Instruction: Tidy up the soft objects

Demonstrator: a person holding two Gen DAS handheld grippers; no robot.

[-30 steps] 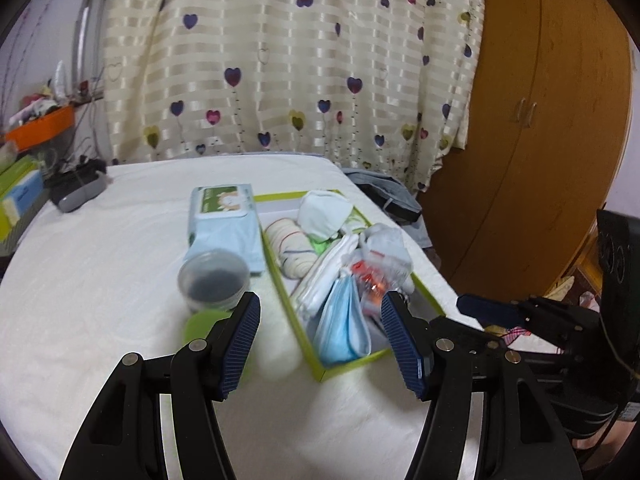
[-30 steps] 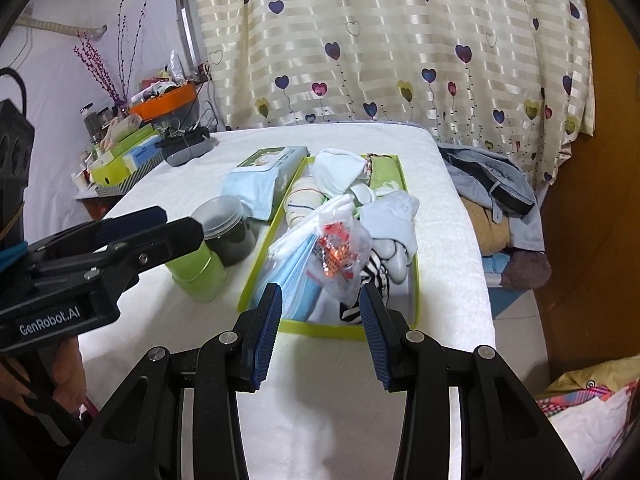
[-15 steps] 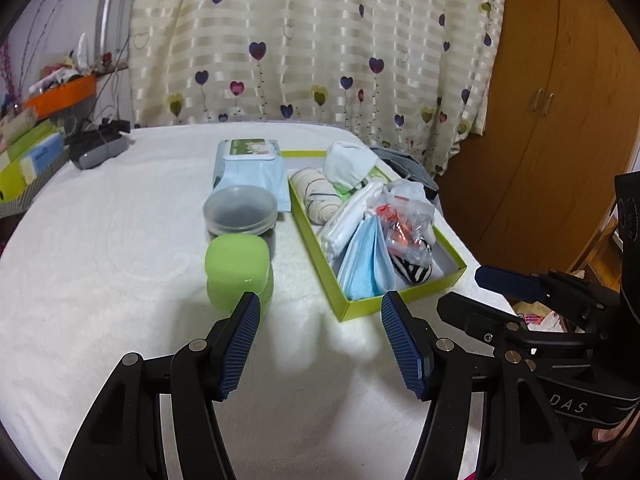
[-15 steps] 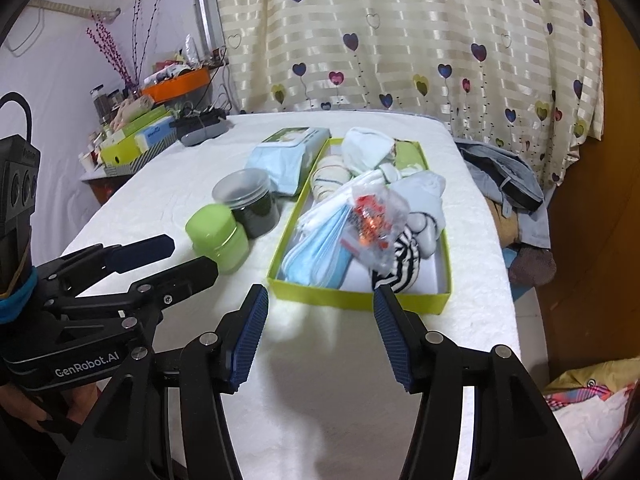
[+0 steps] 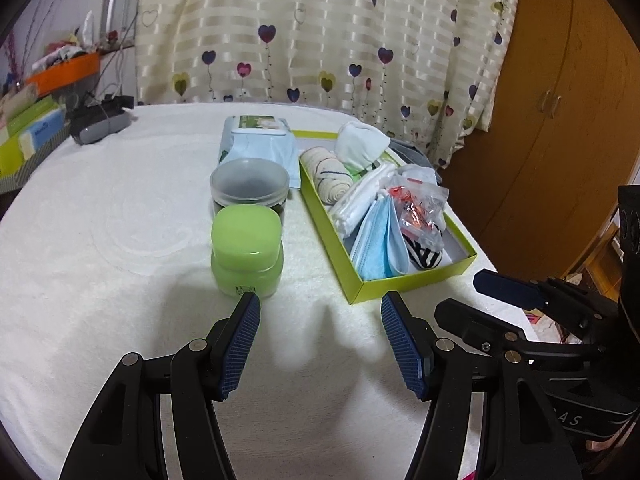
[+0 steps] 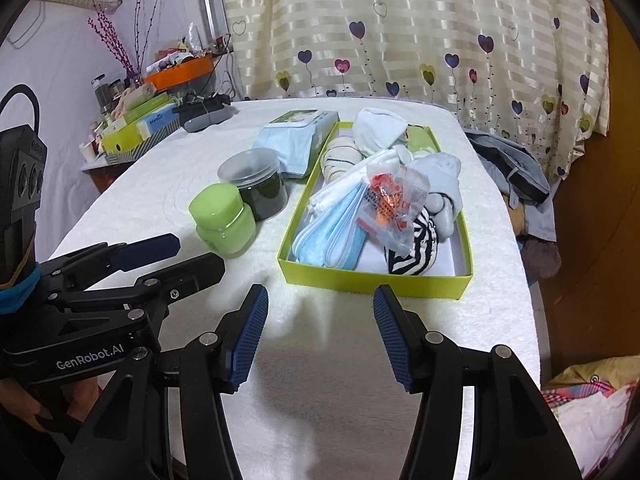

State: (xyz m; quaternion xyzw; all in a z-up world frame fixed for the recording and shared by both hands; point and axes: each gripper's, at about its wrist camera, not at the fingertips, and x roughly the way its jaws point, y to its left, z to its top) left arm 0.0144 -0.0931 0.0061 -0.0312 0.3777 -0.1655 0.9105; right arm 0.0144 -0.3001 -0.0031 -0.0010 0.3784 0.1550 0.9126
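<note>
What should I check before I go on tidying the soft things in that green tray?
1. Right gripper jaws open and empty: ok.
2. Left gripper jaws open and empty: ok.
3. Face masks inside the green tray: ok.
4. Plastic bag lying flat: not ok, it is piled on top.
5. Green jar outside the tray: ok.
6. Tray's far end tidy: cannot tell.

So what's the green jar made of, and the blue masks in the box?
The green jar looks like glossy plastic: its rounded lid shows shiny highlights and the colour seems slightly see-through. The blue masks look like thin, matte, non-woven fabric, soft and pleated, bending where they lean in the yellow-green box. That box looks like stiff cardboard with a white inside.
</note>
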